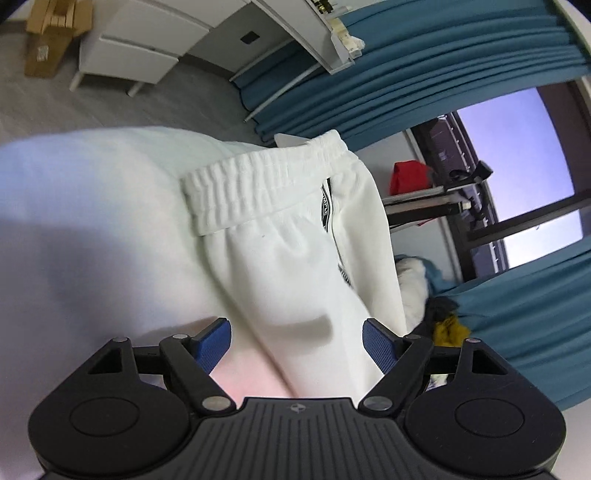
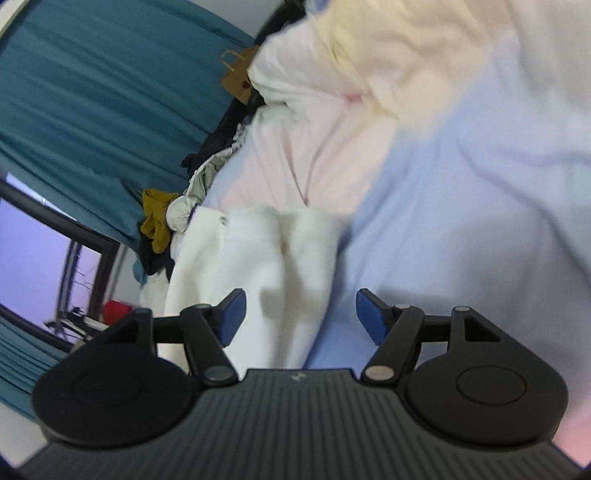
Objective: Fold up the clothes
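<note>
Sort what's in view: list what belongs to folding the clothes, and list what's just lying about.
Part of the job:
- white trousers
- bed sheet they lie on
- left tool, open
- right tool, open

Just lying about:
- heap of clothes beside the bed
- red thing near the window
- paper bag
- cardboard box
- white cabinet

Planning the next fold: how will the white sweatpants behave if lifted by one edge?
The white sweatpants look thick and soft, already creased, so they will likely sag rather than hold shape. The gathered waistband seems bulkier, probably easier to pinch. Unlikely to slide on the bedsheet.
</note>
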The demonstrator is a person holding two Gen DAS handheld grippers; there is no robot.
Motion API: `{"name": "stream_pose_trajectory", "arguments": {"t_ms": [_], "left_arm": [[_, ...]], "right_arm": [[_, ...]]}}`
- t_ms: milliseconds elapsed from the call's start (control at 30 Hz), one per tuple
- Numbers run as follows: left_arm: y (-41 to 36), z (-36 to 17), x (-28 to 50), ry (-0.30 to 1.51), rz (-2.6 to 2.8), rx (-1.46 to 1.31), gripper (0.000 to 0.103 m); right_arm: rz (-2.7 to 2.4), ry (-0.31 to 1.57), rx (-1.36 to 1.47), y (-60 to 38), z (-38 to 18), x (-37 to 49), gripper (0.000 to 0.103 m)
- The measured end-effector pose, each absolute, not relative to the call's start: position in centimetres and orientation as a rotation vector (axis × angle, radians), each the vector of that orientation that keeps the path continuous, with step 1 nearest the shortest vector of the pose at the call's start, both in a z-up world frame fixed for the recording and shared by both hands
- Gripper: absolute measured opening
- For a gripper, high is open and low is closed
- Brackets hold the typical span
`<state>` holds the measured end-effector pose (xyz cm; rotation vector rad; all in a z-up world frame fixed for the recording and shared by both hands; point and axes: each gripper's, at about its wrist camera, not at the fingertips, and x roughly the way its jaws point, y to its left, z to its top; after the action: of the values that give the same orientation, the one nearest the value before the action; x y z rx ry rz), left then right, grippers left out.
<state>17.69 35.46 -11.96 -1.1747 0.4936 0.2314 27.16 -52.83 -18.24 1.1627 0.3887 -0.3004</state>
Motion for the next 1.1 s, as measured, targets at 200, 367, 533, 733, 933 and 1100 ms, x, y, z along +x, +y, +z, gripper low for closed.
{"name": "stream_pose_trajectory", "arguments": {"t_ms": [200, 367, 533, 733, 933, 1100], "left_arm": [[37.0, -14.0, 21.4, 0.45, 0.246, -1.21, 0.068], [38.3, -13.6, 22.8, 0.428, 0.268, -1.22, 0.017], [39.0, -10.0, 21.6, 0.41, 0.24, -1.183, 0.011], [39.5, -5.0, 18.2, 0.394, 0.224, -1.077, 0.011], [43.5, -3.8, 10.0, 0.404, 0.293, -1.099, 0.011], [46.0, -7.5, 3.5, 0.507, 0.319, -1.119, 0.012]], "right_arm": [[-0.254, 0.355, 1.06, -52.0, -18.8, 31.2, 0.068], [-0.358, 0.34, 0.899, -50.2, -17.1, 32.8, 0.026], [-0.385, 0.304, 0.901, -49.5, -14.5, 31.9, 0.013], [-0.347, 0.267, 0.962, -48.8, -11.0, 29.2, 0.012], [-0.29, 0.286, 1.039, -47.9, -10.5, 23.8, 0.012], [-0.31, 0.352, 1.064, -47.8, -13.0, 18.9, 0.011]]}}
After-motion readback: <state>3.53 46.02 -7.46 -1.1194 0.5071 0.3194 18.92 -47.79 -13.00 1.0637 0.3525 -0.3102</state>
